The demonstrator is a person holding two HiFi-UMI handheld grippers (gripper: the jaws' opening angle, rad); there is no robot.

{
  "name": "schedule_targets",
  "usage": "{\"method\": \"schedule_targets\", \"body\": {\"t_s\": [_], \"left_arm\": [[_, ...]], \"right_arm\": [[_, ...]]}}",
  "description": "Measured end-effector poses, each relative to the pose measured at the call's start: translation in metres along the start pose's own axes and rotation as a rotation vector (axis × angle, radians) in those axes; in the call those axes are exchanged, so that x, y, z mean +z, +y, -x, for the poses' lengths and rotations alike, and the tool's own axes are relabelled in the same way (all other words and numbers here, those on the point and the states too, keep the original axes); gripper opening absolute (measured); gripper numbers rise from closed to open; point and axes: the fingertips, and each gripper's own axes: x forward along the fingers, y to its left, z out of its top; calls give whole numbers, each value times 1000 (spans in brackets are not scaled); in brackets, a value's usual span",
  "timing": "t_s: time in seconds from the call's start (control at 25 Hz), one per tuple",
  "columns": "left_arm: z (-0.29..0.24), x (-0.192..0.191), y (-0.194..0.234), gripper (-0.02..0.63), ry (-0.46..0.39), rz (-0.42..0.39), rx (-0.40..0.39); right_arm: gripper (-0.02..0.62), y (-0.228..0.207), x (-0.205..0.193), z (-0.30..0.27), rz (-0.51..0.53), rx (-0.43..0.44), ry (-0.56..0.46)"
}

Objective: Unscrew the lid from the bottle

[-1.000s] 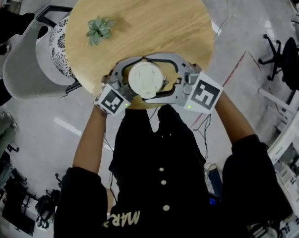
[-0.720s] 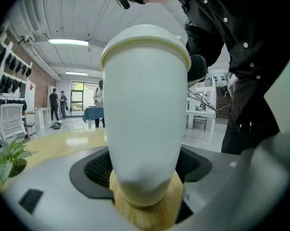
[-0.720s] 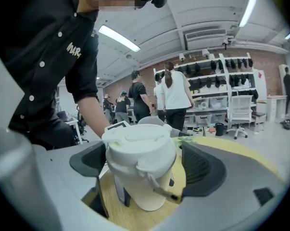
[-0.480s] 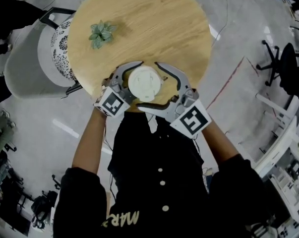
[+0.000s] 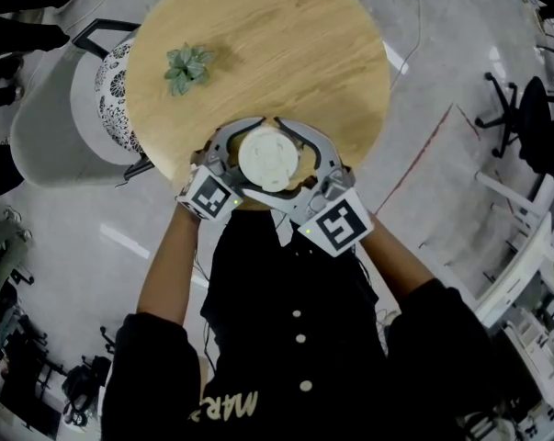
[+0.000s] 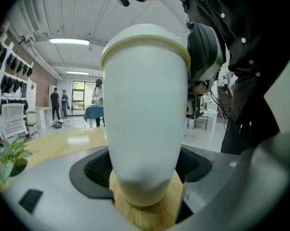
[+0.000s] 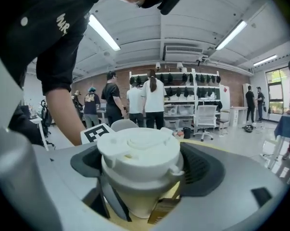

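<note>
A white bottle (image 6: 145,119) stands at the near edge of the round wooden table (image 5: 258,44). My left gripper (image 5: 251,159) (image 6: 145,177) is shut on its body low down, pads against both sides. The ridged white lid (image 5: 267,157) (image 7: 139,150) sits on top. My right gripper (image 5: 275,159) (image 7: 140,162) reaches in from the near right. Its jaws have just been closing and now ring the lid closely, with the lid between the pads and no firm press showing. The head view hides the bottle's body under the lid.
A small green plant (image 5: 187,65) (image 6: 7,160) stands on the table's far left. A grey chair (image 5: 47,127) sits left of the table and a black office chair (image 5: 525,108) far right. Several people (image 7: 145,100) stand by shelves behind.
The right gripper swung clockwise round the lid, its marker cube moving from the right side toward me. Its jaws spread wider, then drew in again. The left gripper and bottle stayed put.
</note>
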Motion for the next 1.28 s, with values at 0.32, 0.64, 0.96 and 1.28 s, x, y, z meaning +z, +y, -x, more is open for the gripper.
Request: {"method": "schedule_targets", "body": {"t_s": [0.32, 0.64, 0.96, 1.28], "left_arm": [[-1, 1, 1, 374, -11, -14, -23], [2, -11, -1, 374, 71, -28, -58], [2, -9, -1, 374, 56, -30, -52], [11, 5, 0, 379, 41, 33, 0]], "right_arm": [[472, 15, 2, 1, 102, 469, 18], [472, 13, -1, 3, 67, 432, 3], [471, 7, 20, 15, 35, 394, -47], [471, -3, 65, 36, -35, 305, -76]]}}
